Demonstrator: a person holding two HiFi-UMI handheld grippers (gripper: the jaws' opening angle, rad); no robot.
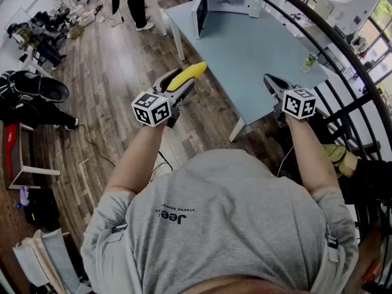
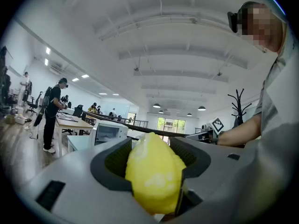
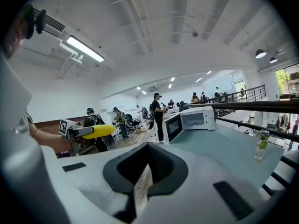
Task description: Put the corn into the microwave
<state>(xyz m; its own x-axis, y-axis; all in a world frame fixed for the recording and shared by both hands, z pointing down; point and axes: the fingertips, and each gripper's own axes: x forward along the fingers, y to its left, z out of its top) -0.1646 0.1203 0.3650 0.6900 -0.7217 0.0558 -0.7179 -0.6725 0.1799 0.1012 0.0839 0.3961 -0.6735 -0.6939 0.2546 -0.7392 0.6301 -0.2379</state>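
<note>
- While the left gripper [image 1: 179, 89] is clamped on the yellow corn [image 1: 188, 73], the cob juts forward past the jaw tips, in the air above the wood floor [image 1: 110, 90] just off the left edge of the table [image 1: 257, 60]; in the left gripper view the cob fills the gap, both jaws pressing its sides
- the right gripper [image 1: 274, 84] hangs over the table's near part, well apart from the left; its jaws are drawn together with nothing between them
- the microwave [image 1: 229, 2] stands at the table's far end, its door [image 1: 200, 14] swung open; the corn is well apart from it
- a bottle [image 1: 309, 60] stands near the table's right edge; a person [image 1: 136, 2] stands on the floor beyond the far-left corner
</note>
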